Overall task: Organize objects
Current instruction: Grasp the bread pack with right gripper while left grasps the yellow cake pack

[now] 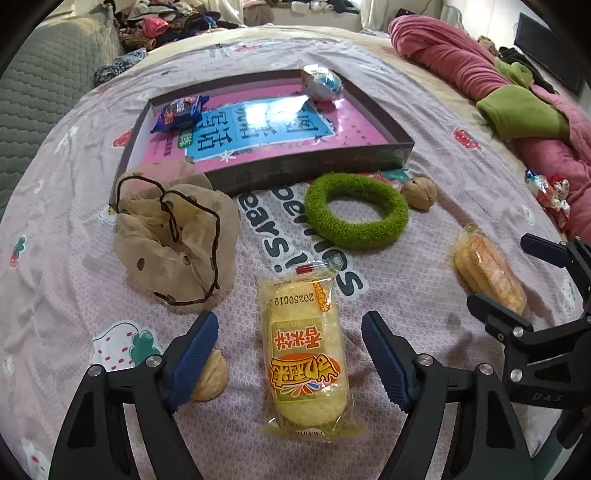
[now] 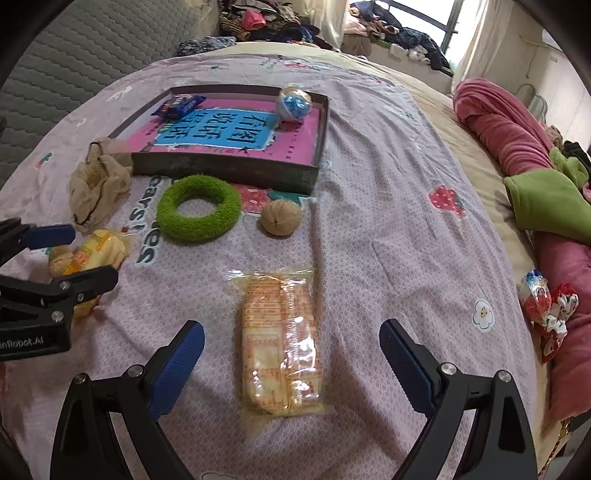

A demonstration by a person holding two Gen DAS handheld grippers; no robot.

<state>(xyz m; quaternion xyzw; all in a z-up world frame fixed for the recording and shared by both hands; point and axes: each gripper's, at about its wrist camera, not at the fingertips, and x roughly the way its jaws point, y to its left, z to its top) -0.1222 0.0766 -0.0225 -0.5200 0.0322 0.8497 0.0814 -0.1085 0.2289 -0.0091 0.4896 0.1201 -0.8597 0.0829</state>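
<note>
My left gripper [image 1: 290, 328] is open, its jaws on either side of a yellow snack packet [image 1: 304, 354] lying on the bed sheet. My right gripper [image 2: 291, 339] is open around an orange-printed clear snack packet [image 2: 282, 343]. Each gripper shows in the other view: the right one [image 1: 509, 269] and the left one [image 2: 74, 251]. A shallow box [image 1: 314, 166] with a pink bottom holds a blue biscuit pack [image 1: 181, 110] and a foil ball [image 1: 321, 83]. A green fuzzy ring [image 1: 356, 210], two walnuts [image 1: 419, 192] [image 1: 210, 376] and a beige mesh pouch [image 1: 173, 236] lie in front of the box.
A rolled pink and green blanket [image 2: 517, 147] lies along the right side of the bed. Red and white wrapped sweets [image 2: 546, 306] sit beside it. A grey quilted headboard [image 1: 44, 85] is at the left, with heaped clothes [image 2: 258, 18] behind.
</note>
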